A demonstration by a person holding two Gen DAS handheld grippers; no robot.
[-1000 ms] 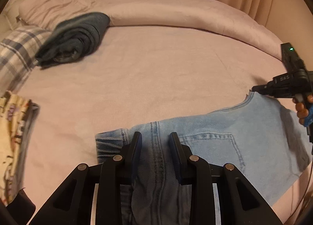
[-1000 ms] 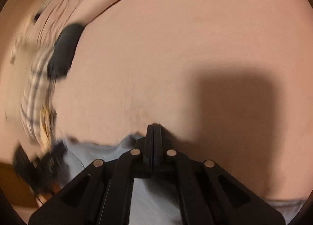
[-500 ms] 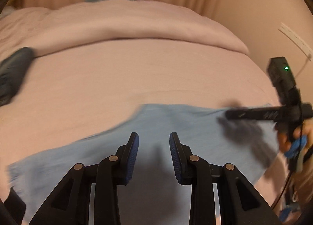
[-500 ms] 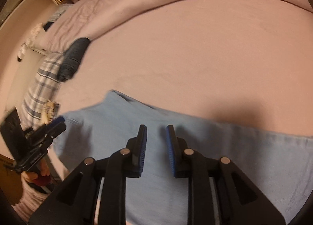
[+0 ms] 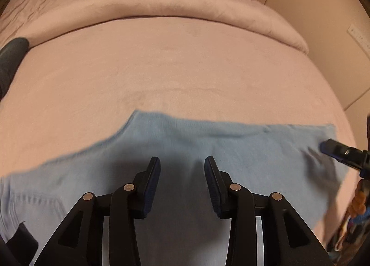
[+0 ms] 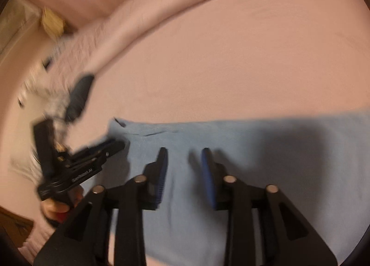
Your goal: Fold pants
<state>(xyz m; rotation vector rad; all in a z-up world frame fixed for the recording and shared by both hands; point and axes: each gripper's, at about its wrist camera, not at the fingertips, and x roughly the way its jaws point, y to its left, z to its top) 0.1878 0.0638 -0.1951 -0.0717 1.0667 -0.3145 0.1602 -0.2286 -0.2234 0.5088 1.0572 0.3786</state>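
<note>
The pants (image 5: 208, 150) are spread flat across the lower half of the frame on the bed (image 5: 185, 69). In the left wrist view, a stitched pocket (image 5: 34, 201) is shown at lower left, and the right tool (image 5: 328, 148) is seen at the right edge. In the right wrist view, the left tool (image 6: 115, 145) is seen at centre left, beside a dark folded garment (image 6: 78, 94); the right tool (image 6: 185, 154) is shown from behind. Both tools are spread, with nothing pinched. Compared with one second earlier, the right tool has been released from the denim, and the fabric lies flatter.
</note>
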